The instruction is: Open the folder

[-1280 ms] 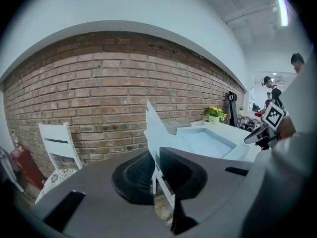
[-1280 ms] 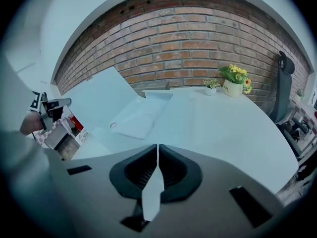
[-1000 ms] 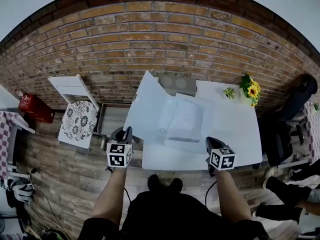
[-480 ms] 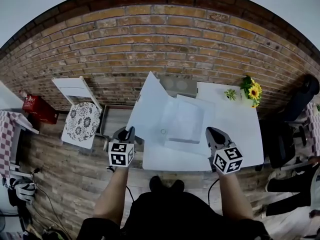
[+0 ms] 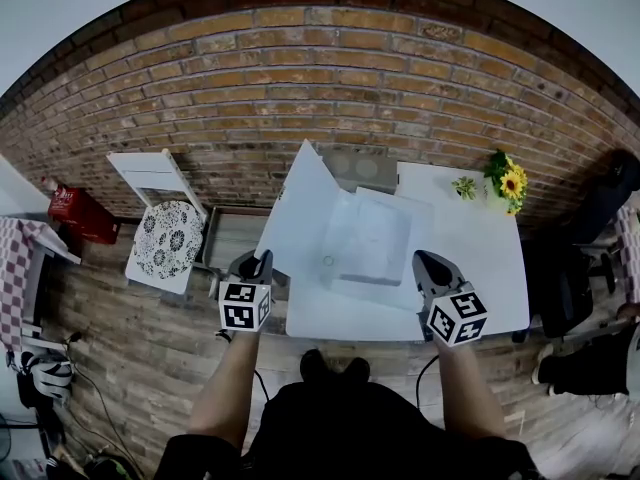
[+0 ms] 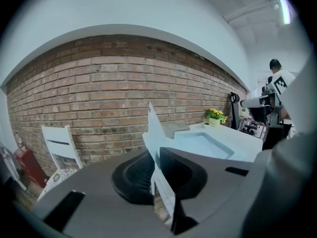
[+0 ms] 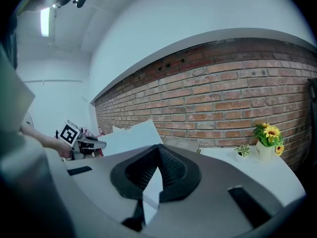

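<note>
— Brick wall behind, white surface in front of it. Where's the folder?

— On the left half of the surface. The folder lies open, its inner pages flat, and its left cover stands tilted up past the surface's left edge.

— What's holding that cover up?

— The left hand-held gripper. Its jaws are clamped on the cover's near edge, and the sheet runs up from between them.

— And the other one?

— The right hand-held gripper hangs above the near edge of the surface, just right of the folder. Its jaws meet at the tips. Something white shows in the slit behind them, but I can't tell what.

— Anything else?

— A pot of sunflowers at the far right corner, and a white chair off to the left.
</note>
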Demonstrator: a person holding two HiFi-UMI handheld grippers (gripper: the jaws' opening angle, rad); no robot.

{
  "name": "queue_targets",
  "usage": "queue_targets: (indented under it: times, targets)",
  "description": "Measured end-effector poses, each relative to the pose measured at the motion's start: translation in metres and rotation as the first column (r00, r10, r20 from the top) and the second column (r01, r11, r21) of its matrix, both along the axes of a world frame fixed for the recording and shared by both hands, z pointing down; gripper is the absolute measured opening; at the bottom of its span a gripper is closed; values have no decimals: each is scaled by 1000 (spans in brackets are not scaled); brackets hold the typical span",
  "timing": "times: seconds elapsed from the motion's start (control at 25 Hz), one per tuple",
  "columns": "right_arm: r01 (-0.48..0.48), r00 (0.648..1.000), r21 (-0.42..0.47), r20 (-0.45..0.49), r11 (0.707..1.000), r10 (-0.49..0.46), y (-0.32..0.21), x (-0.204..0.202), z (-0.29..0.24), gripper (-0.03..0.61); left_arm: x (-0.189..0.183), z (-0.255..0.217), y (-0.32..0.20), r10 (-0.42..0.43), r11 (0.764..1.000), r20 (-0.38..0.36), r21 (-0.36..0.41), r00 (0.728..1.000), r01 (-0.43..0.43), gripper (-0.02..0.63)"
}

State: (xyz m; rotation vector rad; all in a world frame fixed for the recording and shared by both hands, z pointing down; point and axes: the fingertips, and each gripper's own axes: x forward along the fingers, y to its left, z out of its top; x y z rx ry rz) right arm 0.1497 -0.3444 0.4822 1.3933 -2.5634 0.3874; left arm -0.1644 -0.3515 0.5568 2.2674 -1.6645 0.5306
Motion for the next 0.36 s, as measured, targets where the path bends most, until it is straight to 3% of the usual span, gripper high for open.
queue_targets:
  times: [0.36]
  targets:
    - [-11,1000,-8,4,1000,11,2,8,3,14,-1,2,0,-12,1000,-7,-4,1000,12,44]
